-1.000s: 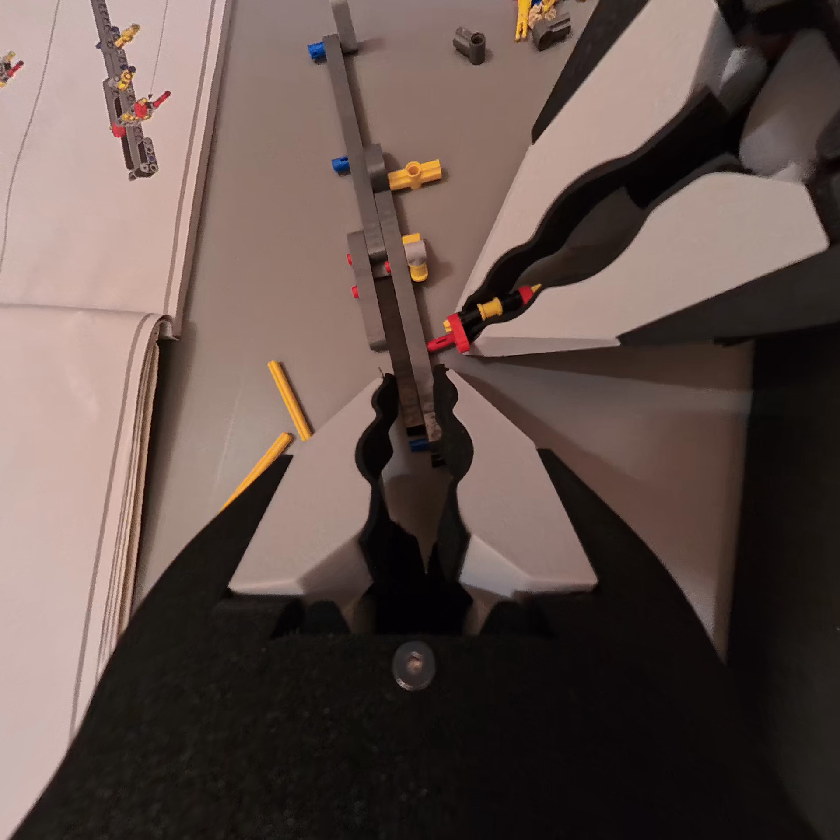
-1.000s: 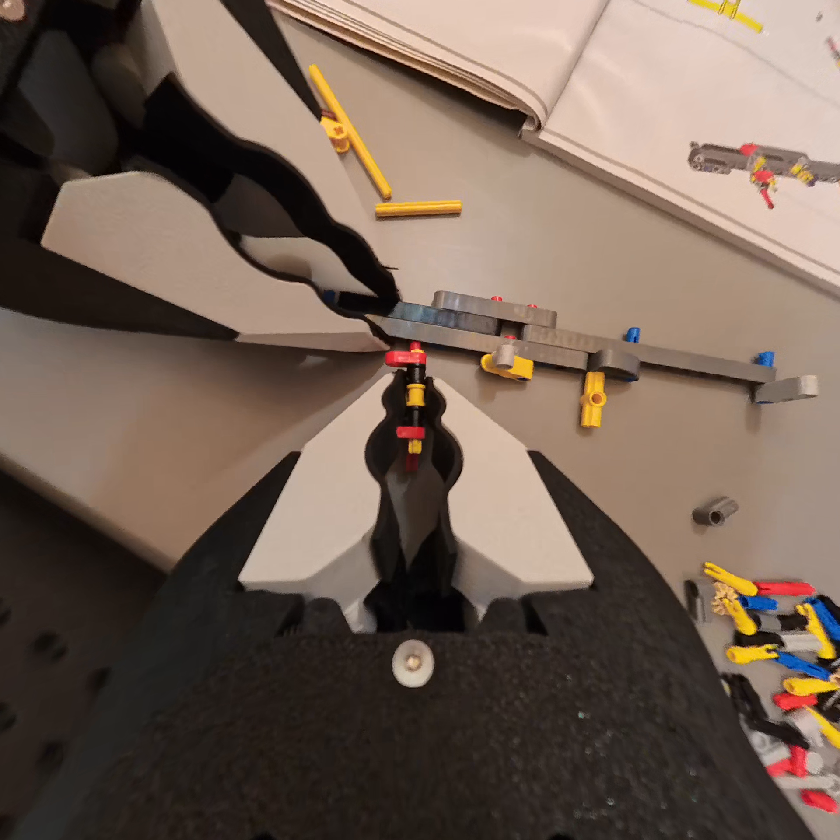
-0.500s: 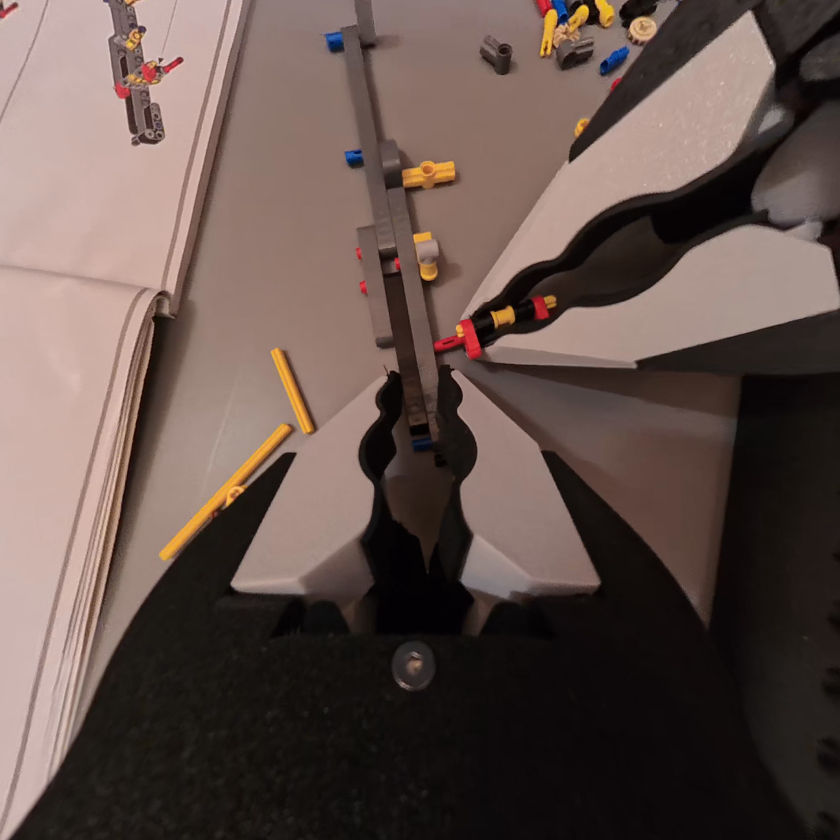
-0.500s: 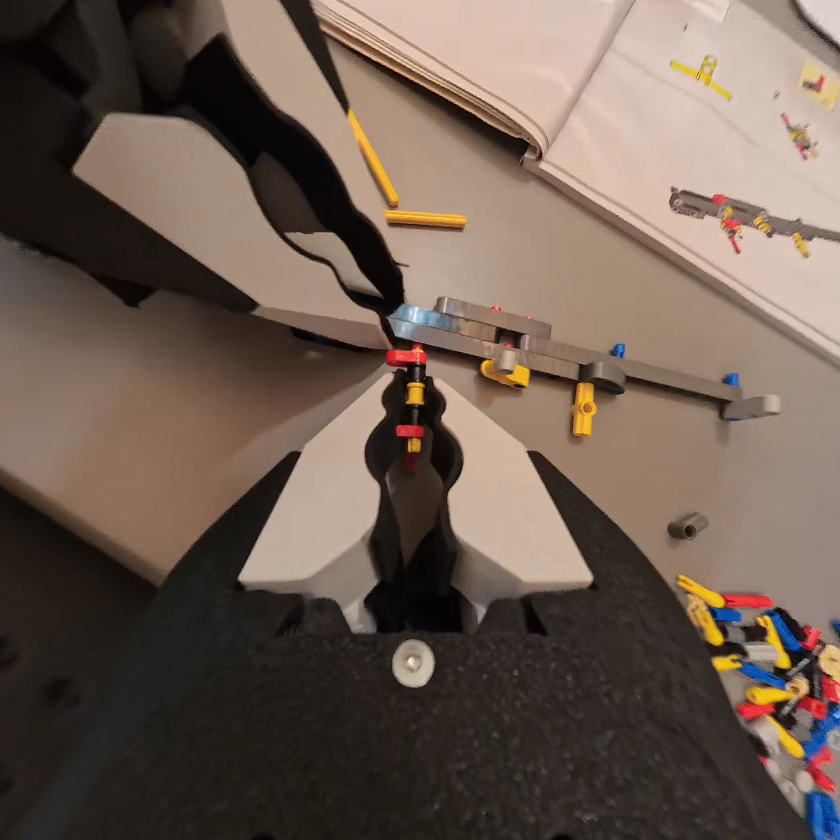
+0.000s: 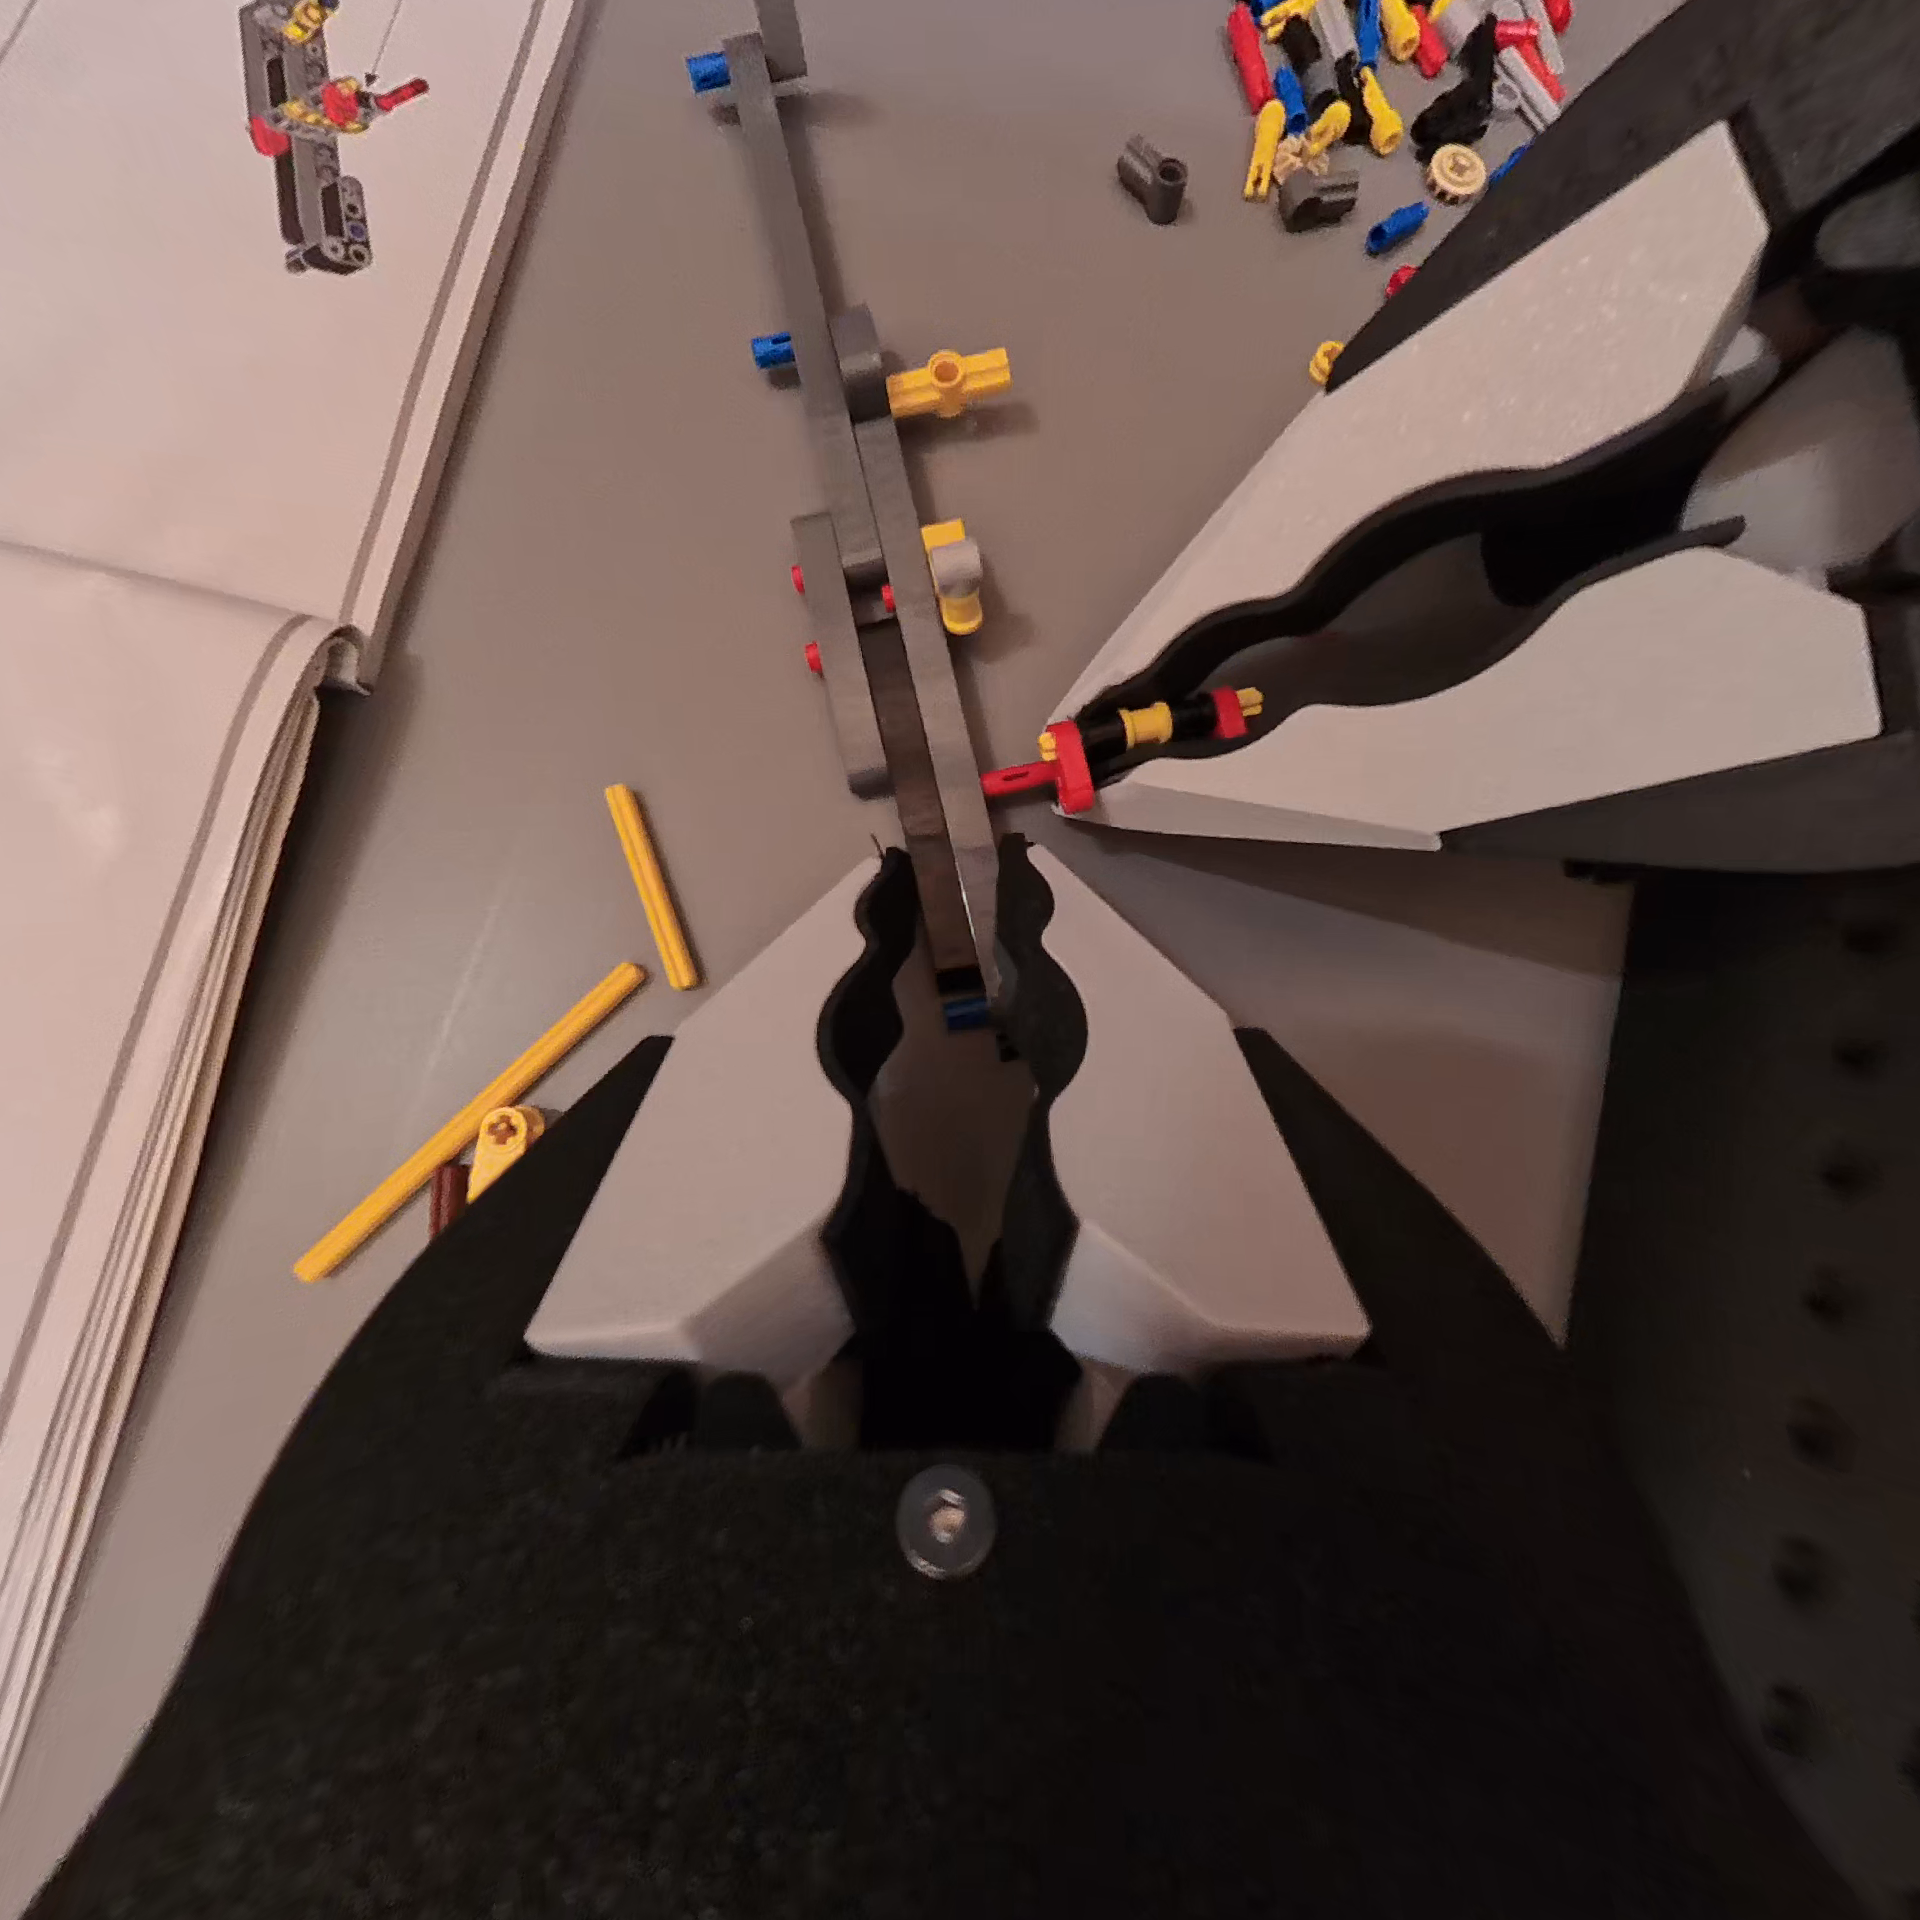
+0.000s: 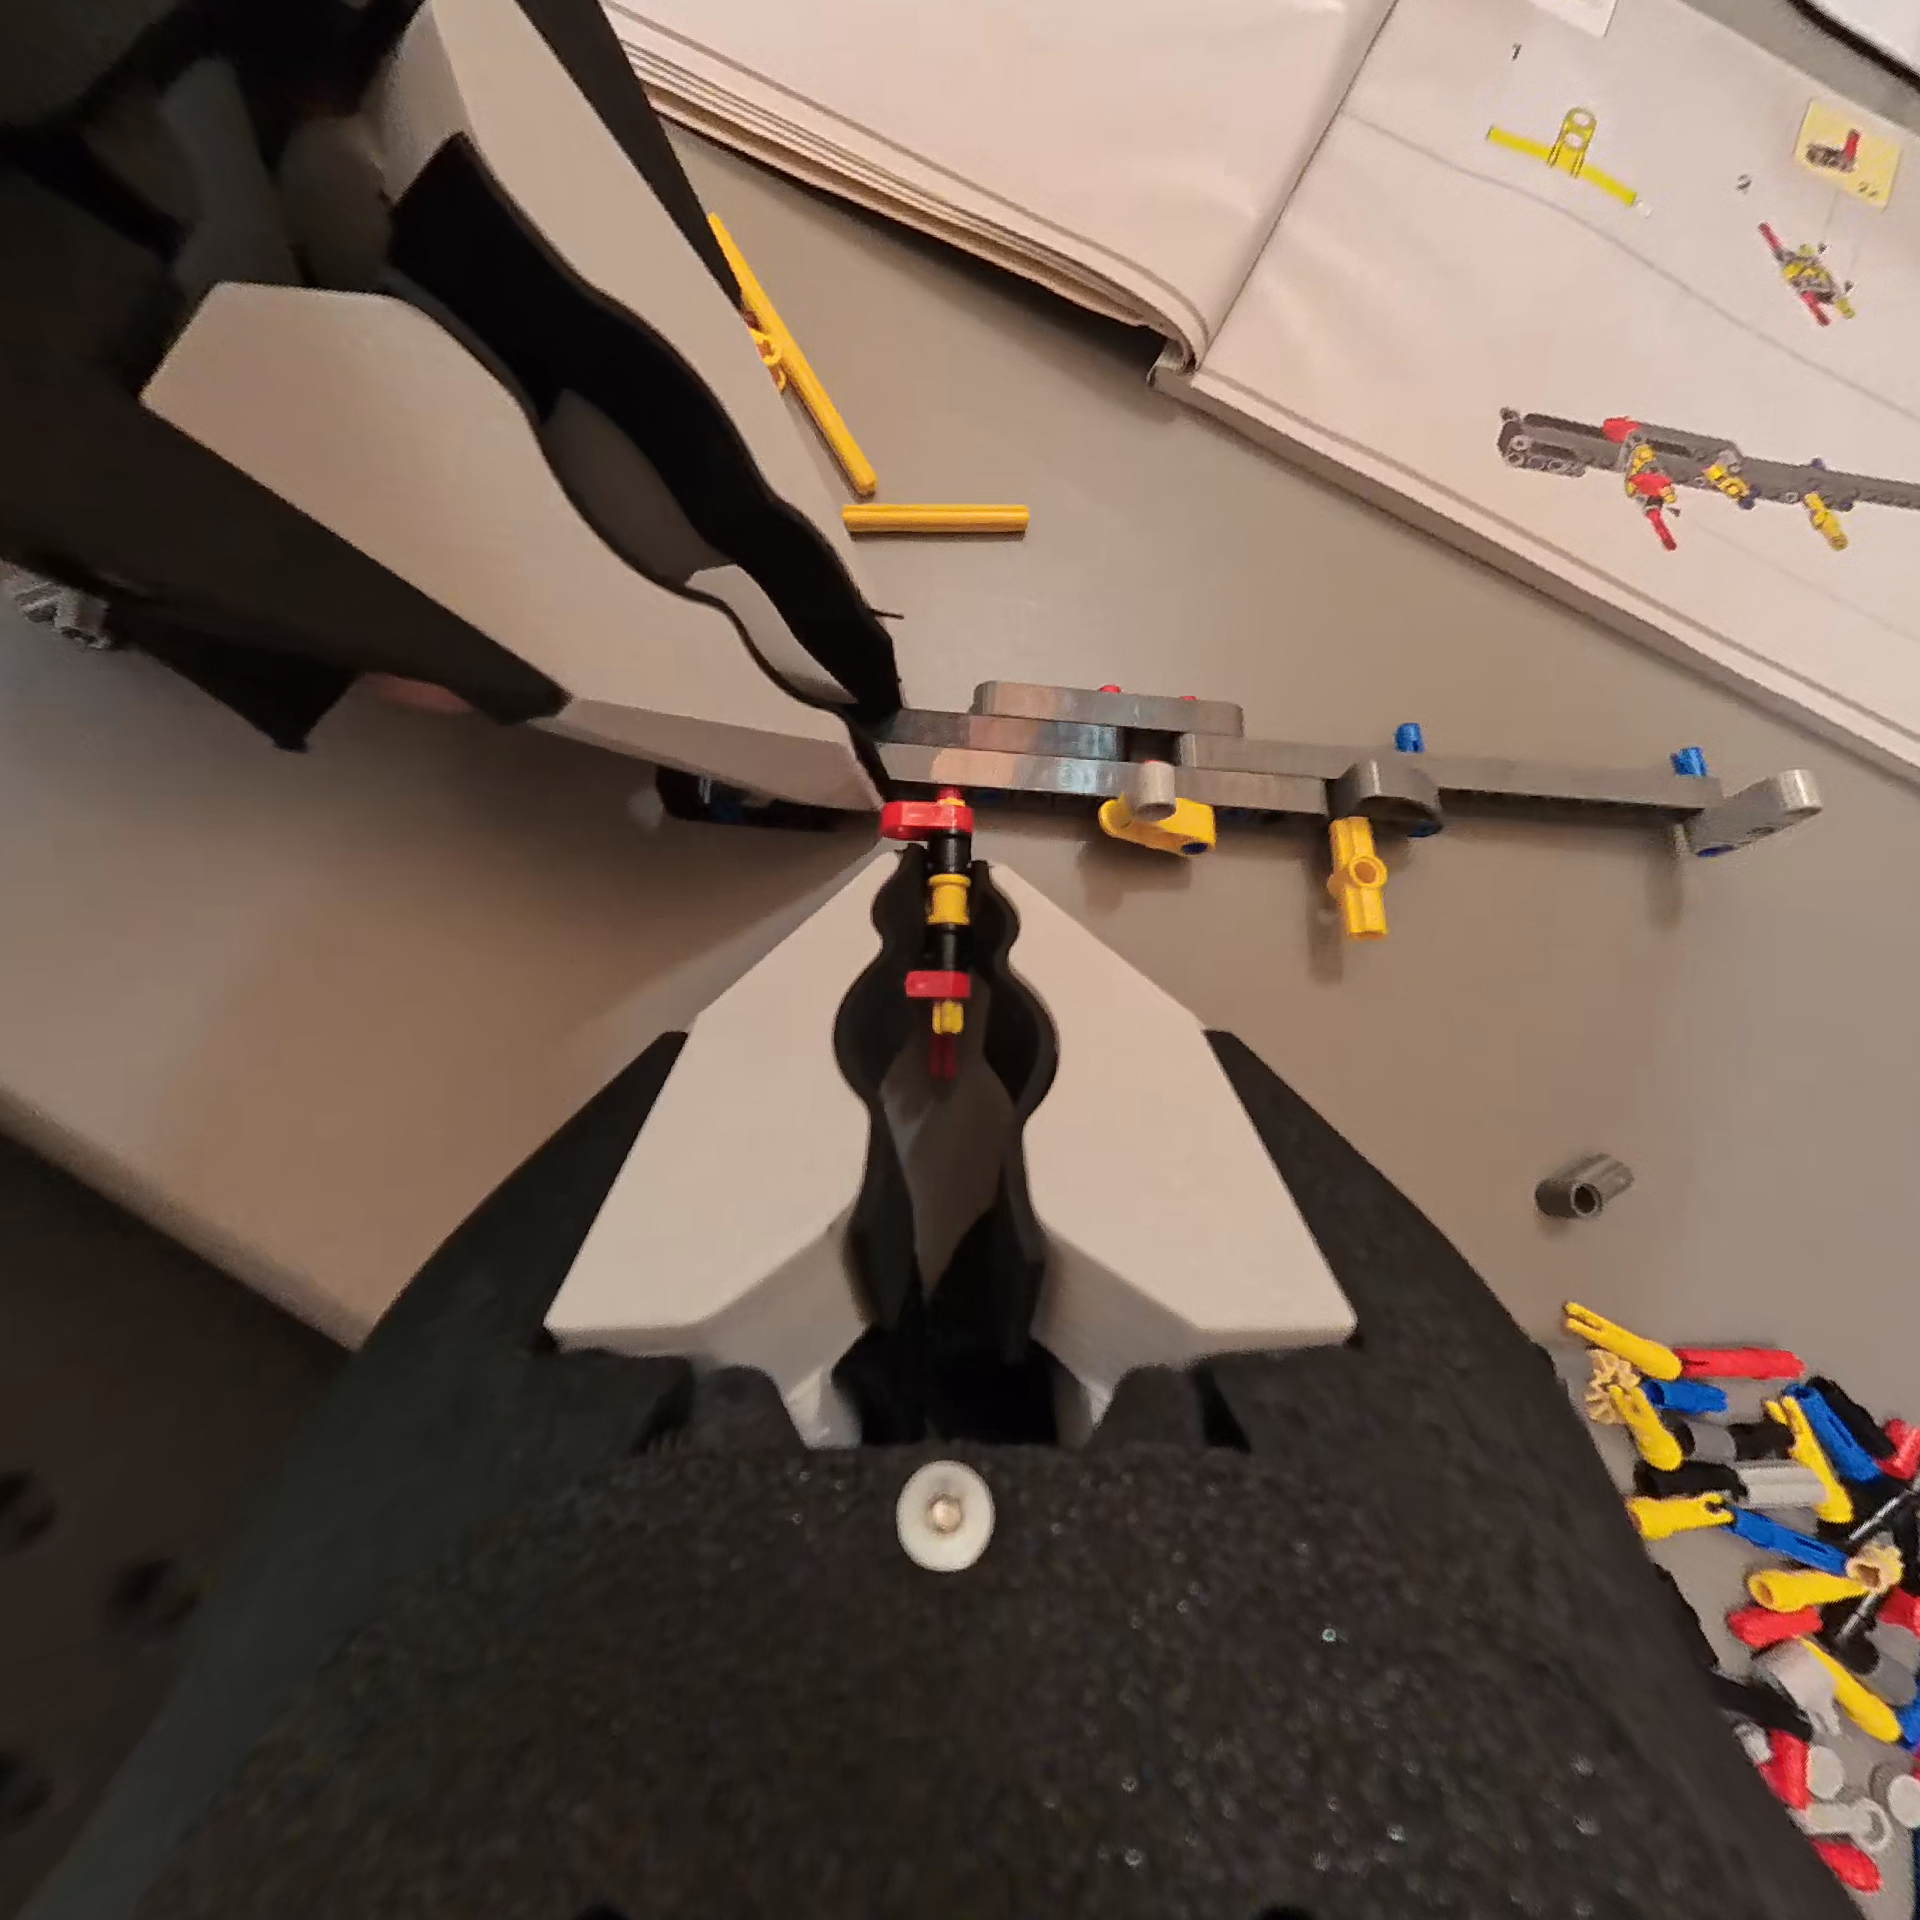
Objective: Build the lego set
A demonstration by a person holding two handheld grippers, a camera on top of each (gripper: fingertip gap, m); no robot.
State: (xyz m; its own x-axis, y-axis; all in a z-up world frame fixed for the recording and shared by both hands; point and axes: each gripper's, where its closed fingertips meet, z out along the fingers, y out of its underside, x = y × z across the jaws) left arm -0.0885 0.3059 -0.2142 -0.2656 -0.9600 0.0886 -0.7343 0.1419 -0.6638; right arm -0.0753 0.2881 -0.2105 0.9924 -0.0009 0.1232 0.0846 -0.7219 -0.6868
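**Axle piece brought square against the grey beam**

The grey table (image 5: 582, 582) carries my open instruction booklet (image 6: 1403, 260) along one side; its pages show printed build diagrams and a little print too small for me to make out. I see no brand marks on anything.

My left gripper (image 5: 951, 940) is clamped on the near end of the long grey beam assembly (image 5: 883, 540). The beam's long axis runs straight away from that gripper across the table, with blue, red and yellow pins sticking out sideways.

My right gripper (image 6: 948, 935) is closed around a short axle piece (image 6: 943, 935) of black, red and yellow. It points forward, at right angles to the beam, its red tip touching the beam's side just beside my left gripper.

Two loose yellow axles (image 5: 649, 883) lie near the booklet, and a pile of small pieces (image 6: 1787, 1538) sits well apart.
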